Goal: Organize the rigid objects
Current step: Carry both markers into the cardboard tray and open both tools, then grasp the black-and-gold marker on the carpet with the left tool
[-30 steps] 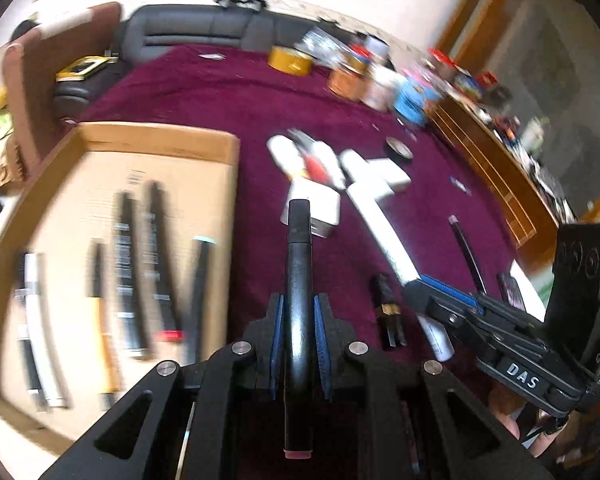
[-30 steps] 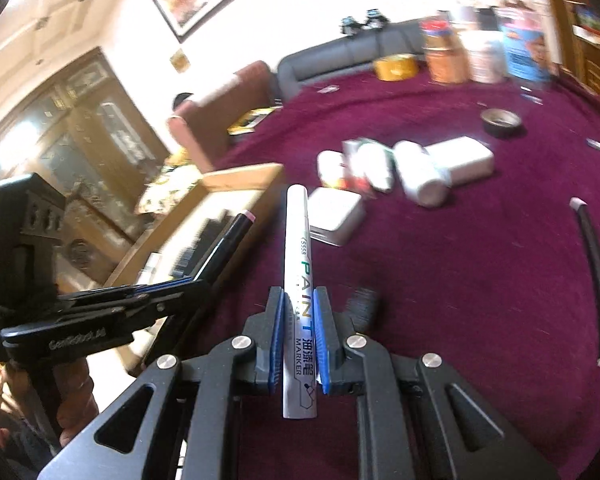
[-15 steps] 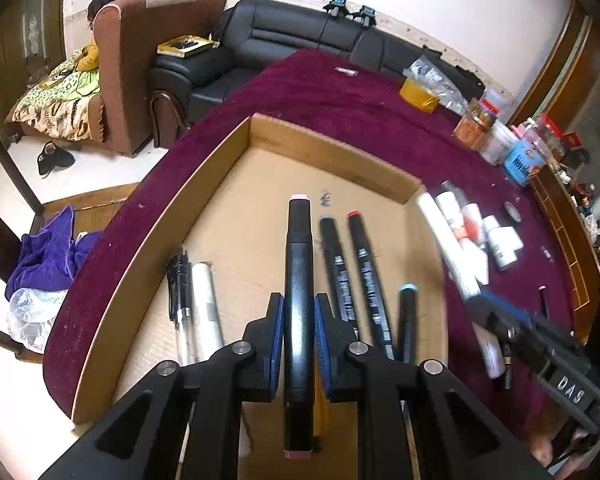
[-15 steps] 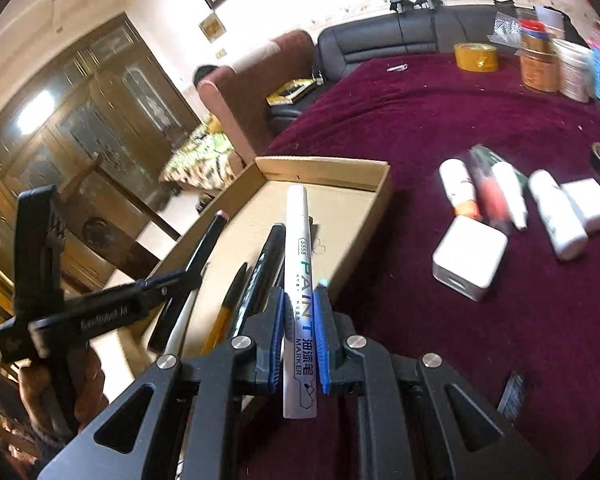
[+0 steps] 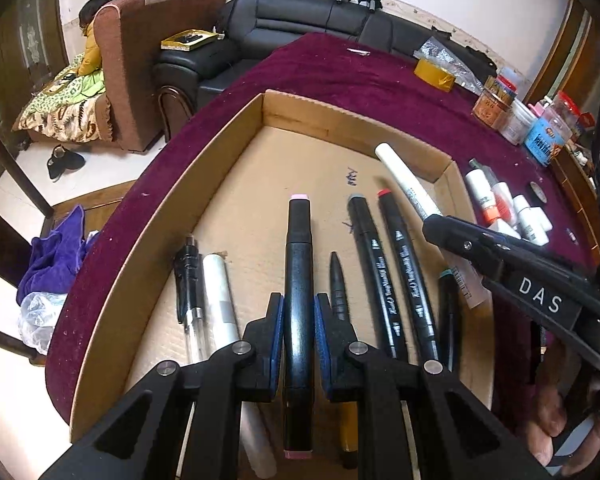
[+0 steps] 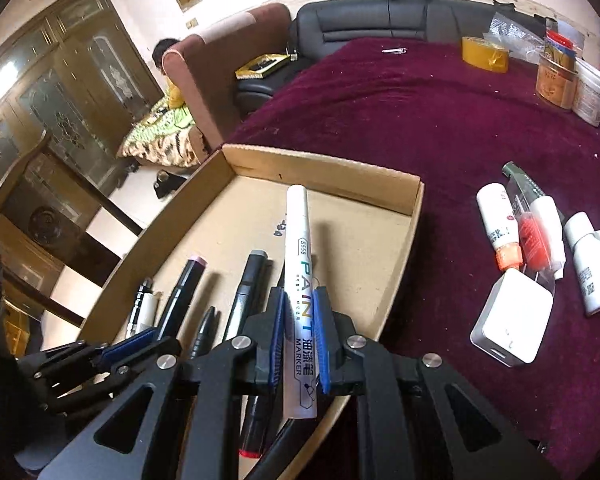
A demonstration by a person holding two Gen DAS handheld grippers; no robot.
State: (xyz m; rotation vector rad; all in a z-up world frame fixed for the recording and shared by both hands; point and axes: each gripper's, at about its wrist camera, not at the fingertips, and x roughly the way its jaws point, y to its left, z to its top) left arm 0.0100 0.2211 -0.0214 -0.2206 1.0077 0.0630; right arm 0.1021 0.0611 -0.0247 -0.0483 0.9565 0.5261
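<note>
Left gripper [image 5: 299, 332] is clamped on a black pink-capped marker [image 5: 299, 280], held lengthwise above the cardboard tray [image 5: 172, 216], parallel to the pens [image 5: 384, 272] lying near its right wall. Likely so it drops into that row. Right gripper [image 6: 299, 330] pinches a white paint marker [image 6: 298, 280] over the tray's right edge, aligned likewise.
</note>
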